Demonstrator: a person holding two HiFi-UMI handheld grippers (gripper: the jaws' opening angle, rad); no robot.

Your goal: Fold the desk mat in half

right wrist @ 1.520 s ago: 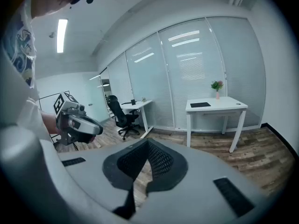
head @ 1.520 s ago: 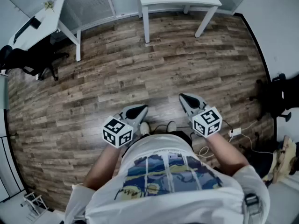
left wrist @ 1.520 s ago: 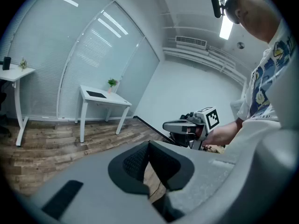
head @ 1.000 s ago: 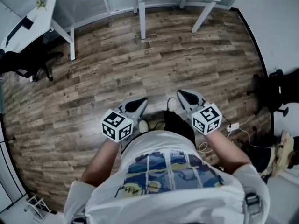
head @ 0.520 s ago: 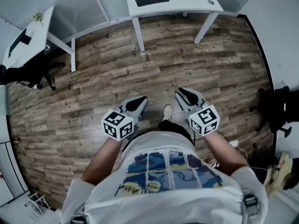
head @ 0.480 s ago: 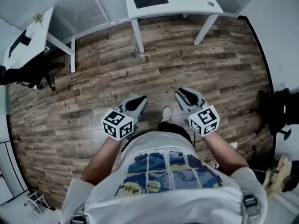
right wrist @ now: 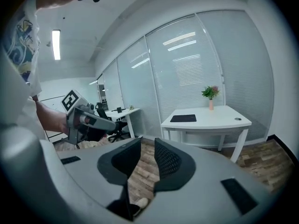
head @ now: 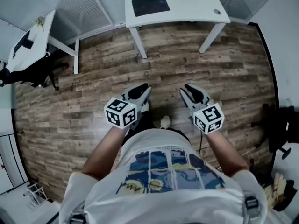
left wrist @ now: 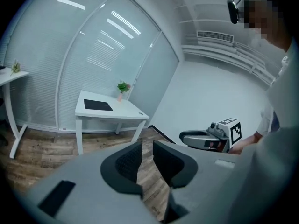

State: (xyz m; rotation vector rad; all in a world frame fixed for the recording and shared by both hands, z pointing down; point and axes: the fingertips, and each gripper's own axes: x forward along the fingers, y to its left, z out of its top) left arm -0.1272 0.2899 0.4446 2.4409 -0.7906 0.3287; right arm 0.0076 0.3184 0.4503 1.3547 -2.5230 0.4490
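The black desk mat (head: 150,5) lies flat on a white desk (head: 196,8) a few steps ahead of me; it also shows in the left gripper view (left wrist: 98,105) and the right gripper view (right wrist: 183,118). I hold both grippers in front of my body over the wooden floor, far from the mat. The left gripper (head: 140,92) (left wrist: 147,158) has a narrow gap between its jaws, which are opening with nothing in them. The right gripper (head: 192,93) (right wrist: 147,160) is opening too, and its jaws are empty.
A small potted plant (right wrist: 210,93) stands on the desk's far edge. A second white desk (head: 32,34) and a black office chair (head: 28,71) stand at the left, another chair (head: 284,125) at the right. Glass walls with blinds lie behind the desks.
I have stepped forward, so the white desk with the mat has come further into view. Both grippers stay in front of my body, a little higher in the picture.
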